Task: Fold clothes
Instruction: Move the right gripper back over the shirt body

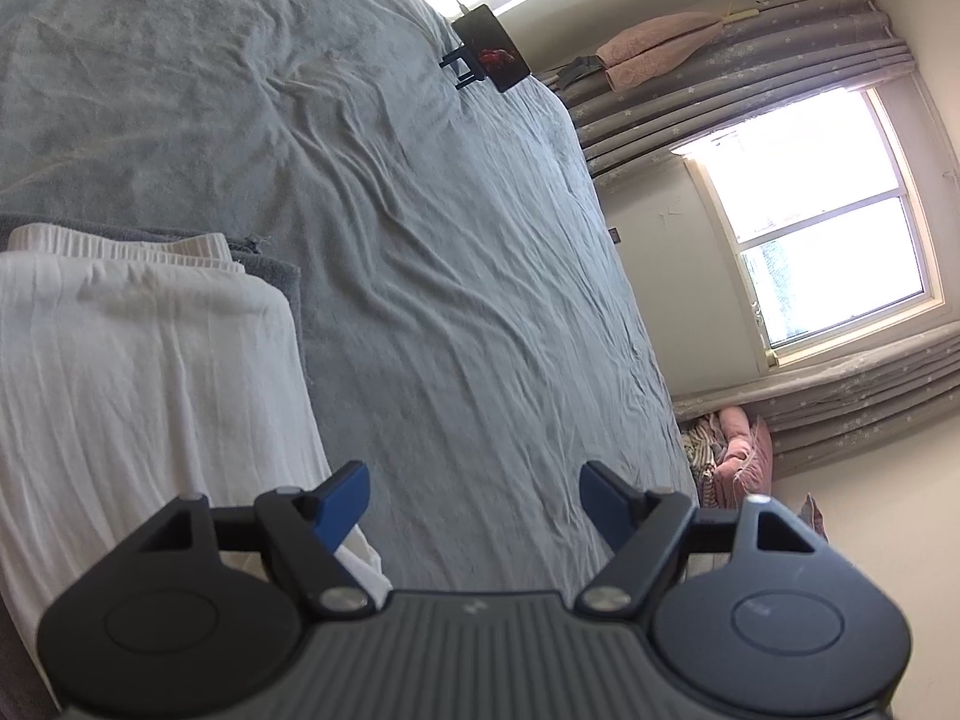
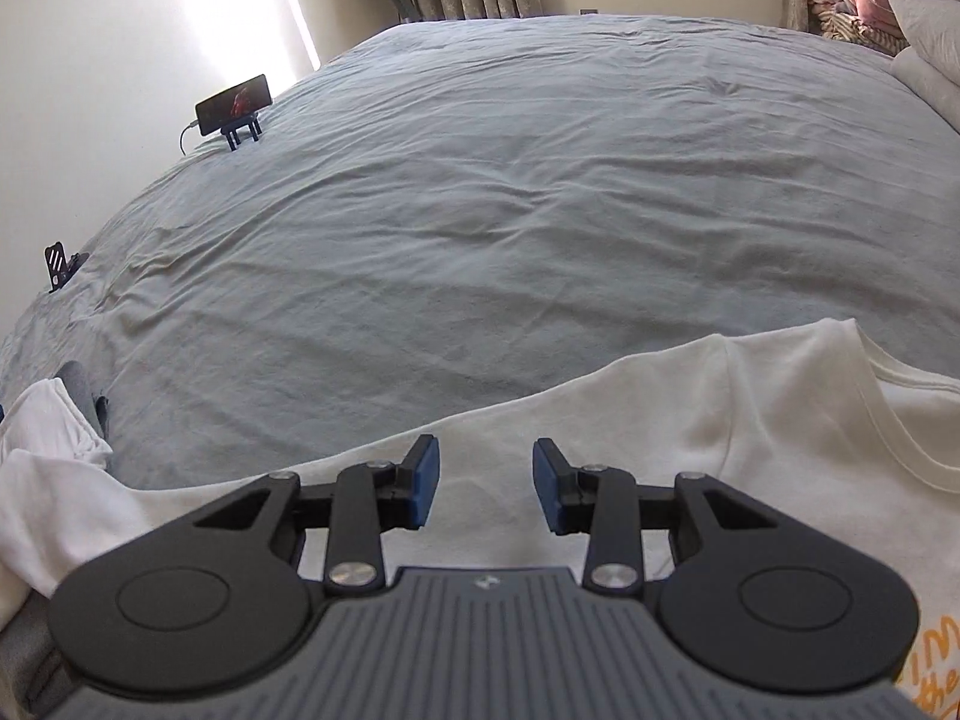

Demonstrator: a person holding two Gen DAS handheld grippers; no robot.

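- Right tongs [image 2: 486, 483] hover with jaws apart, empty, over the cream cotton T-shirt [image 2: 690, 420] at the bed's [image 2: 480, 180] near edge.
- Left tongs [image 1: 474, 501] stand wide apart, empty, beside the folded white garment [image 1: 138, 360].
- Next move, I judge: pinch the shirt's shoulder edge.

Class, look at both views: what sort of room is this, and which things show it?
Most likely a home bedroom: a wide bed under a wrinkled grey-blue sheet, grey patterned curtains beside a bright window, and a white T-shirt laid out for folding.

Left gripper [image 1: 474, 501] over the bed [image 1: 420, 240]

Fingers [image 1: 345, 495] spread wide, nothing between; folded white garment [image 1: 138, 372] at left, phone on stand [image 1: 492, 48] upper centre.
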